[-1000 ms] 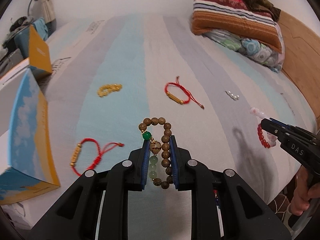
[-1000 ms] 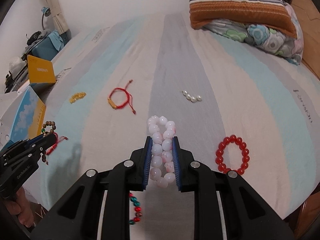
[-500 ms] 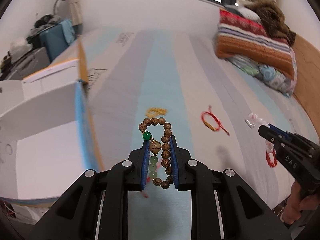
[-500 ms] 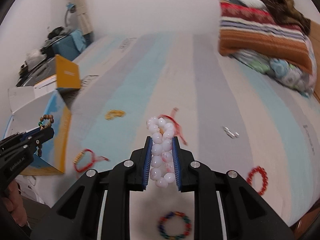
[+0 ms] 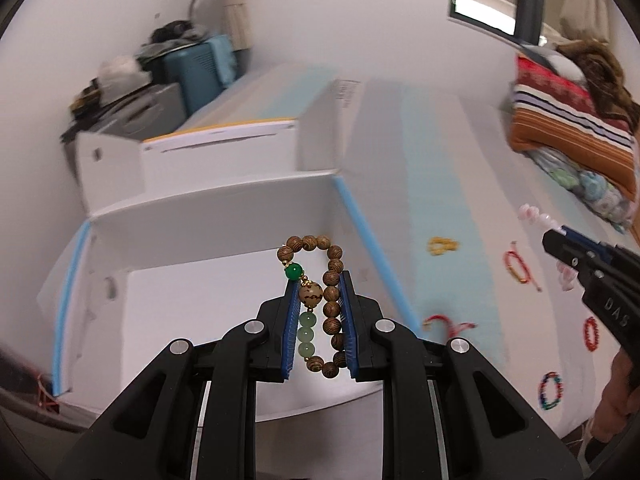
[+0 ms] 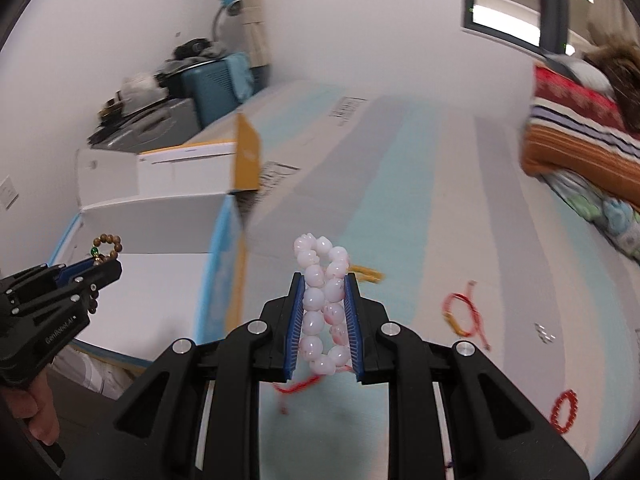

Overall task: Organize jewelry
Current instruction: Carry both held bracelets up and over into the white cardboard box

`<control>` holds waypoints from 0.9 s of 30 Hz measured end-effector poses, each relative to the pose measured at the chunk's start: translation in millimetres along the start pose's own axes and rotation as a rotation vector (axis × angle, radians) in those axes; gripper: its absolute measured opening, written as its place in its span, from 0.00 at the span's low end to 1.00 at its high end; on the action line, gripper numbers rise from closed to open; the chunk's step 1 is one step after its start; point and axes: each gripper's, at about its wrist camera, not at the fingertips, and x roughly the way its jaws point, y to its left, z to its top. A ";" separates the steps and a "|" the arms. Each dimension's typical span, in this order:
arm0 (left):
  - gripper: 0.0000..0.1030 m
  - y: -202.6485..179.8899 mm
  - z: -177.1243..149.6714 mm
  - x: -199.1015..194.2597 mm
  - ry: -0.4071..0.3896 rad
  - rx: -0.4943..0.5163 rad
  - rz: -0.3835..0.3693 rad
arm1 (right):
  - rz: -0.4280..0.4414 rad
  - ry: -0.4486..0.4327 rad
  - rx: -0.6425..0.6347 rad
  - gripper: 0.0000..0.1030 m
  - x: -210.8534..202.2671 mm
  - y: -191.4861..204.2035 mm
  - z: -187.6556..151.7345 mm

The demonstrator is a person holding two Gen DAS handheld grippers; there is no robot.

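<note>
Swung off the bed, now over the open box (image 5: 224,200). Left gripper (image 5: 318,320) pinching wood bracelet (image 5: 332,280), right gripper (image 6: 324,320) clamping pink bracelet (image 6: 320,276). Drop looks imminent.

Striped pillow (image 5: 568,120) (blurred), lamp (image 6: 230,4).

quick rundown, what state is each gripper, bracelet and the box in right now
left gripper: shut on wooden bead bracelet, over the white box
right gripper: shut on pink bead bracelet, above the bed
white box: open, nothing visible inside
red bead bracelet: lying loose on bed
multicolour bracelet: lying loose on bed
</note>
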 end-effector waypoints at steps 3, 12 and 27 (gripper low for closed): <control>0.18 23.7 -5.0 -0.2 0.010 -0.026 0.022 | 0.029 0.002 -0.037 0.18 7.5 32.1 6.0; 0.18 87.3 -19.3 1.6 0.055 -0.080 0.078 | 0.100 0.030 -0.103 0.18 27.6 107.0 13.9; 0.18 145.4 -42.2 41.5 0.228 -0.148 0.071 | 0.156 0.357 -0.168 0.18 116.1 185.2 -9.3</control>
